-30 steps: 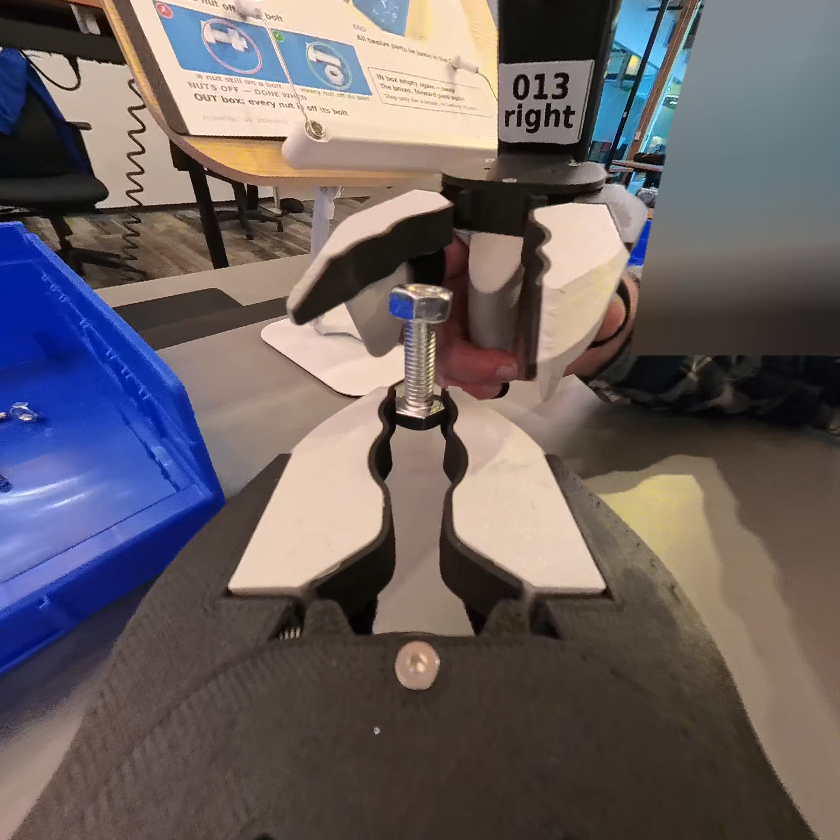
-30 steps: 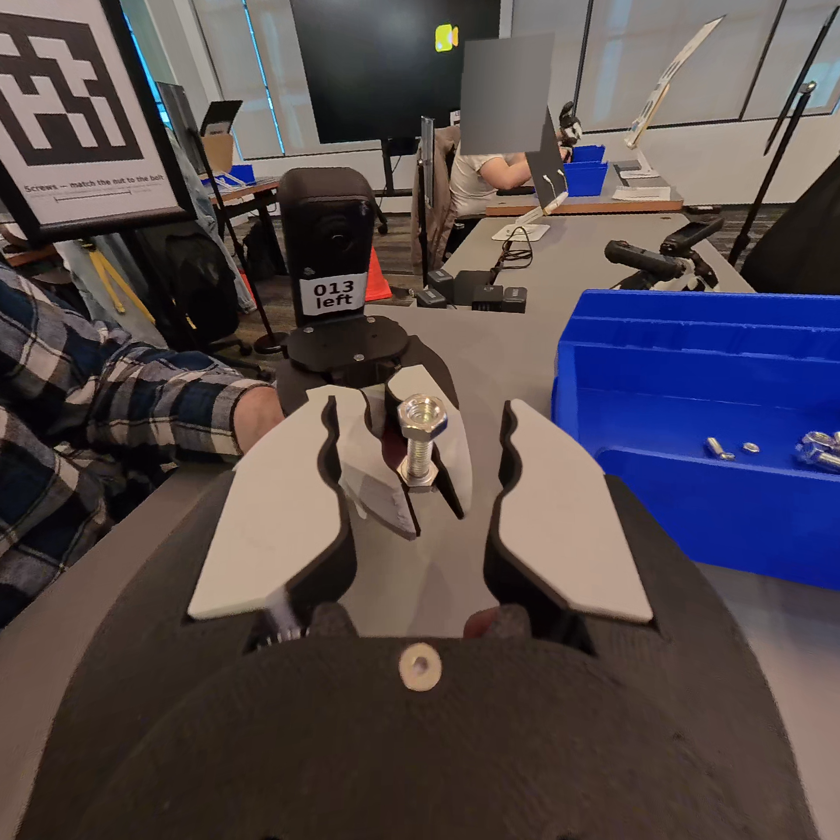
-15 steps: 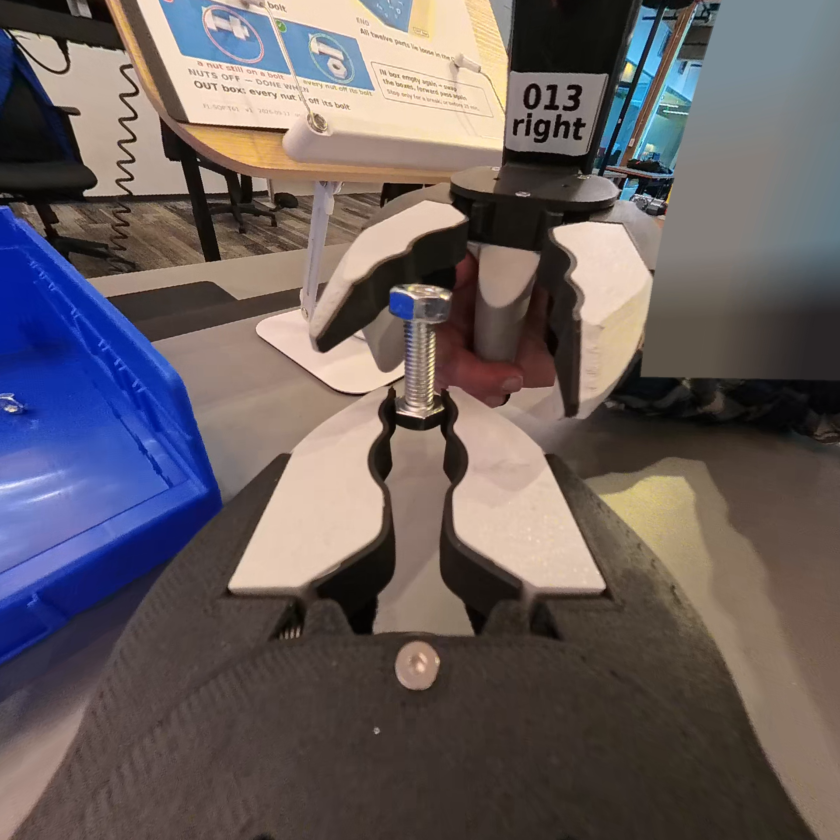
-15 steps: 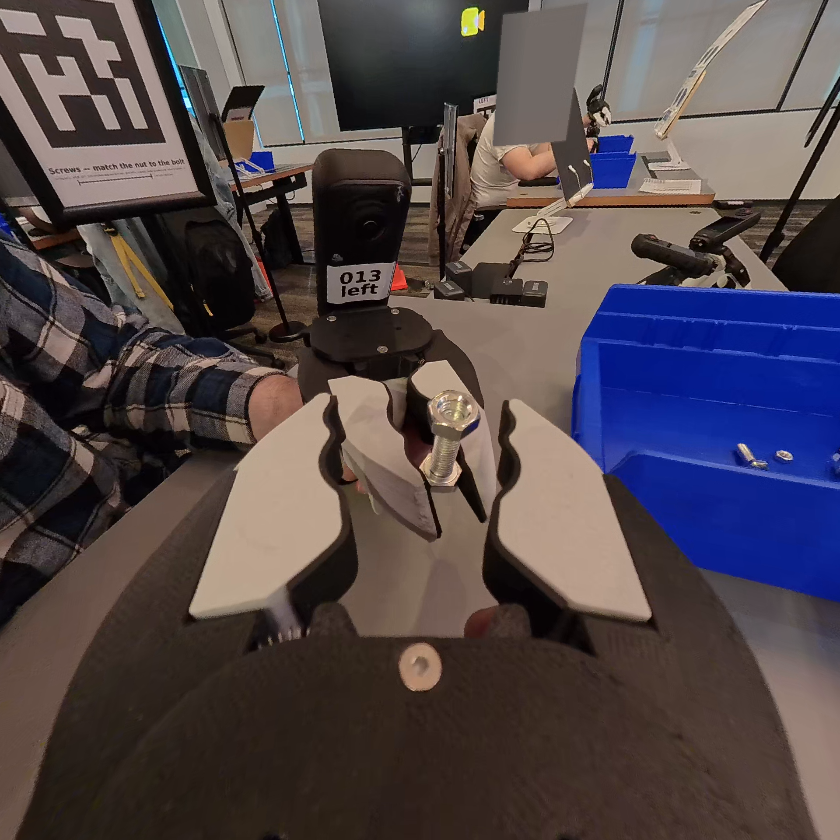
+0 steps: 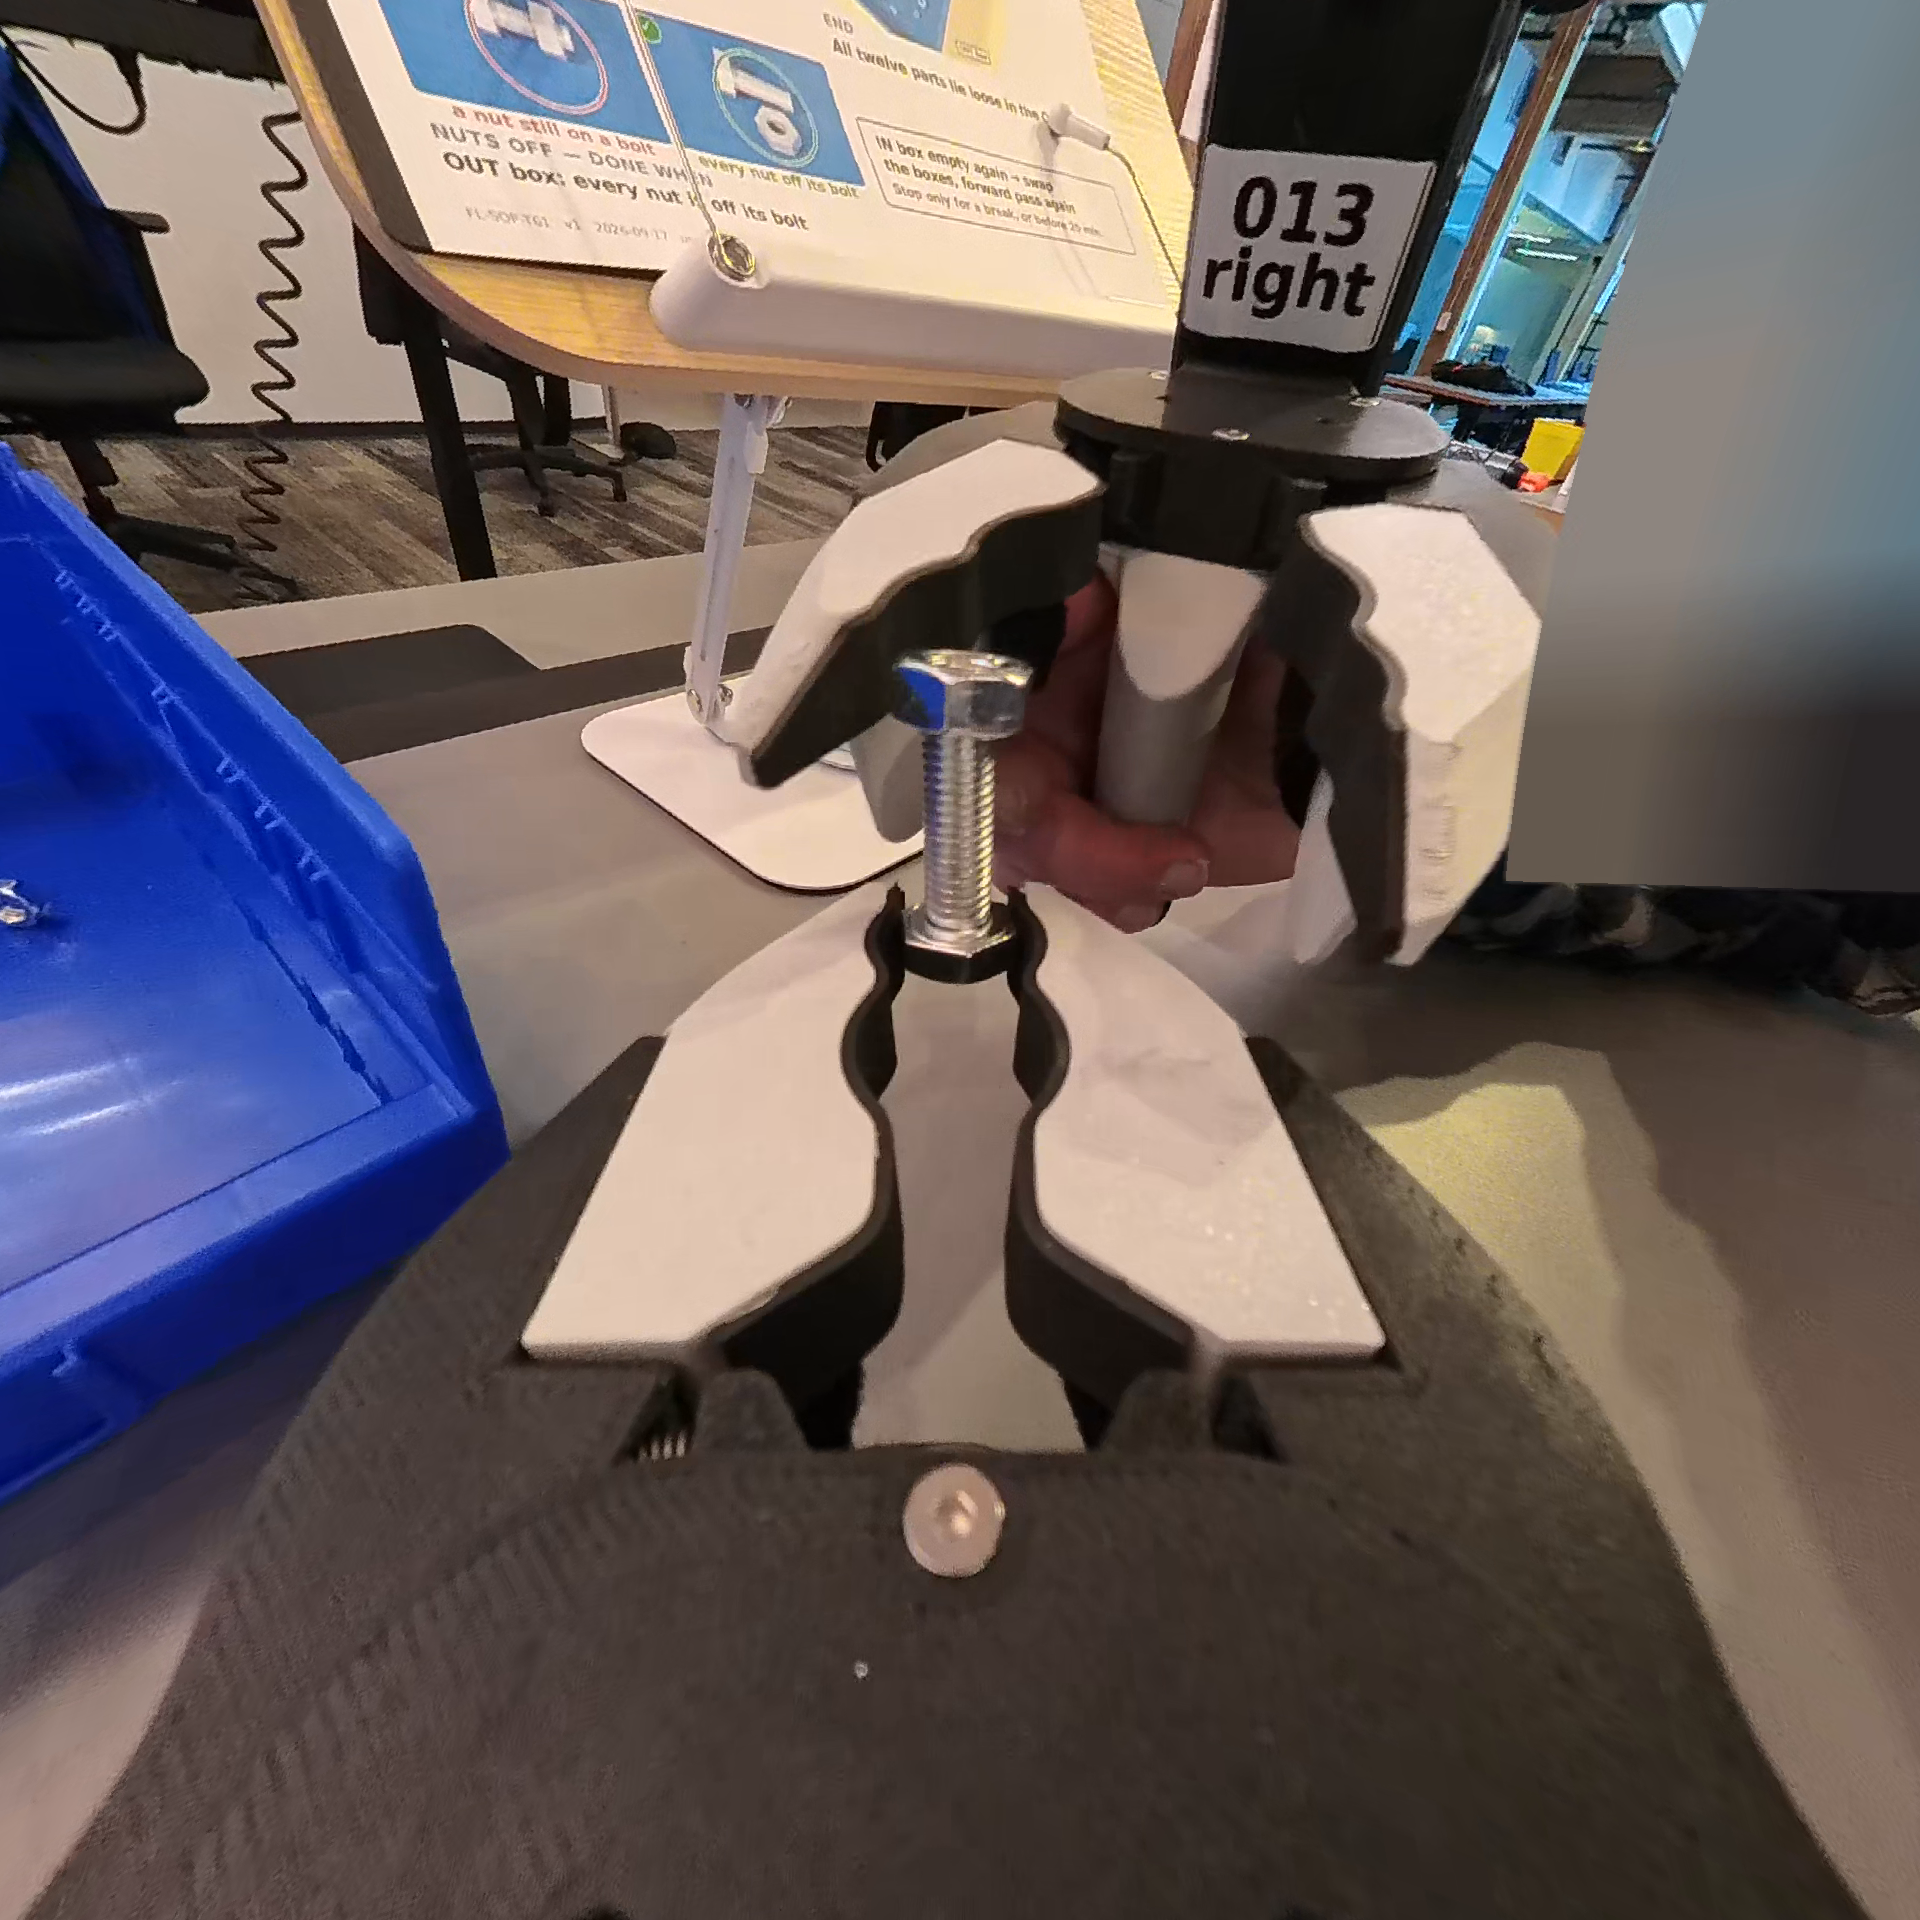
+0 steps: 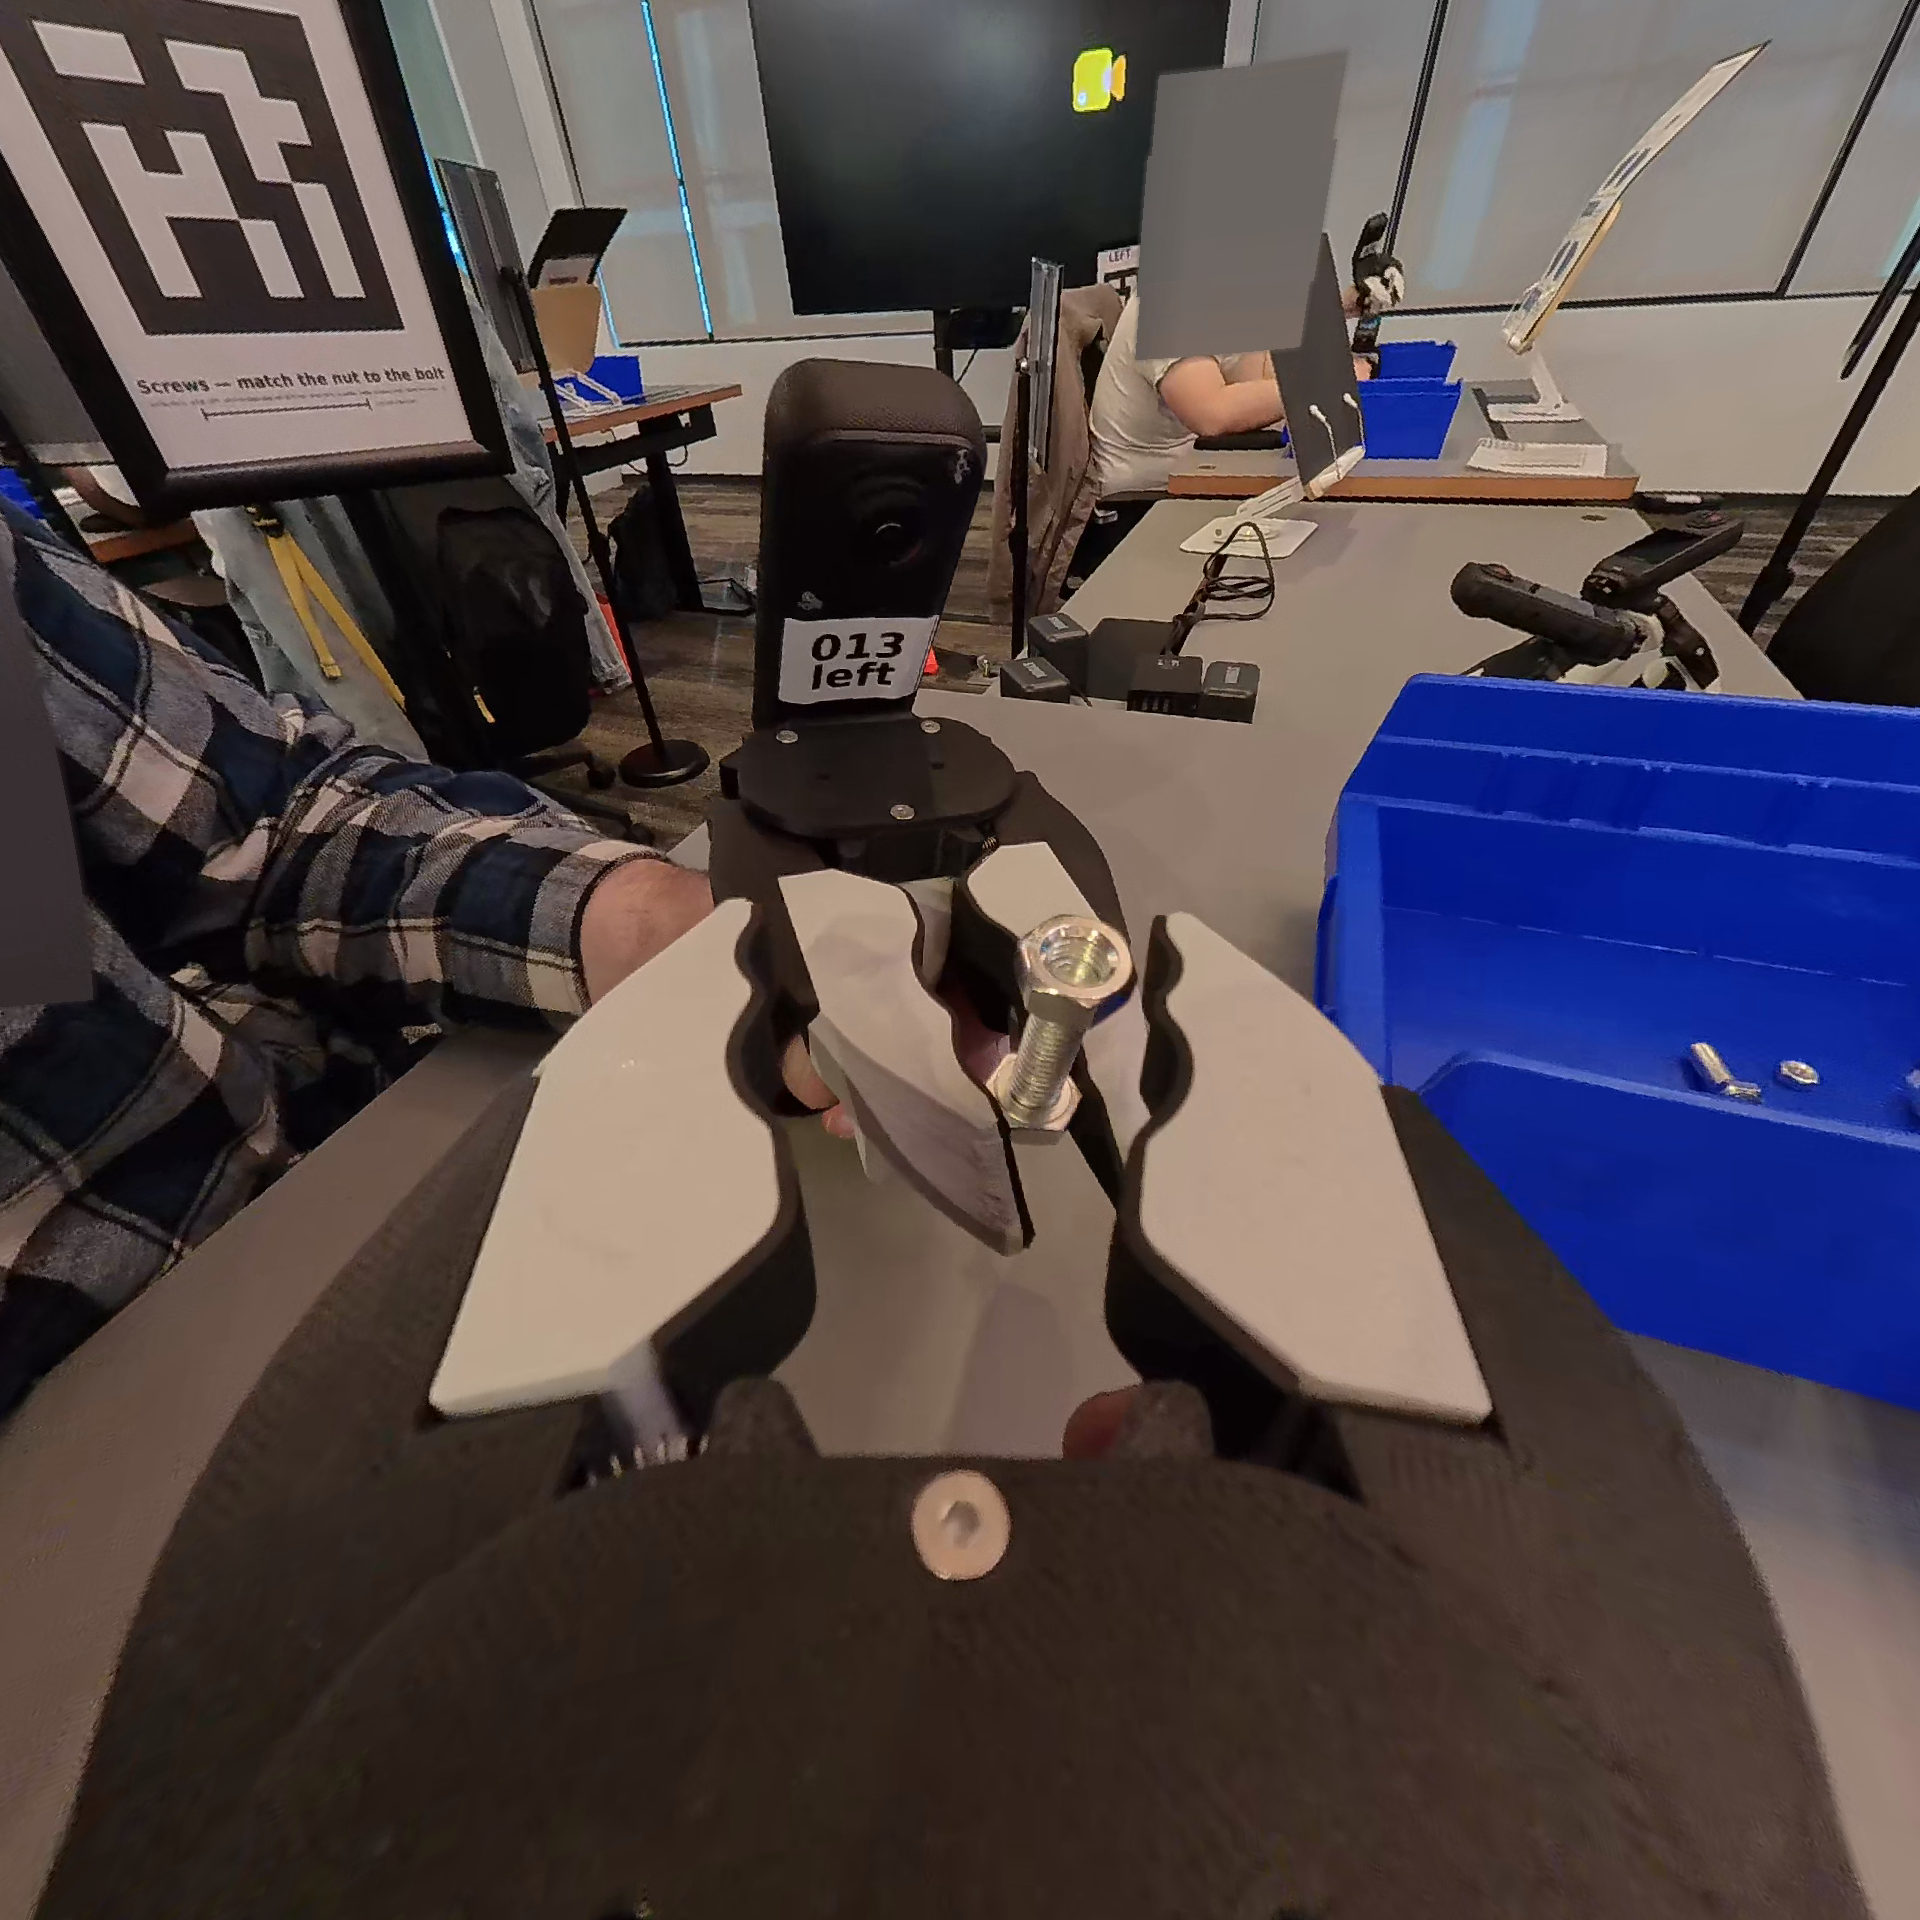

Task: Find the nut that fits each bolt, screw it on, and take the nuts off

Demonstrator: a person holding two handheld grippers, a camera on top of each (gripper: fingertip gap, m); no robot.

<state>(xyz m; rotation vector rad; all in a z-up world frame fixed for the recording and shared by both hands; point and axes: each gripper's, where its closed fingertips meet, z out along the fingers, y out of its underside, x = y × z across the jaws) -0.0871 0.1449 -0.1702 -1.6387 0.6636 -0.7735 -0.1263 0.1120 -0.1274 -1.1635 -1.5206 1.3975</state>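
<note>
While upright, nut [image 5: 956, 940] between left jaws.

Your silver bolt [image 5: 961, 790] stood upright, hex head at twelve o'clock, its silver nut [image 5: 957, 930] threaded at the shank's six o'clock end, gripped there.

Two grippers: left gripper [image 5: 954, 925] clamped on one hex nut [image 5: 956, 940], right gripper [image 6: 951, 1023] spread wide. One silver bolt [image 5: 961, 790] threaded upright through that nut, hex head uppermost. One blue bin [image 6: 1621, 997] per wrist view, whether the same bin cannot be told; in the right wrist view, one small bolt [image 6: 1720, 1072] and one small nut [image 6: 1795, 1072] loose inside, one further part cut off at the picture's edge.
</note>
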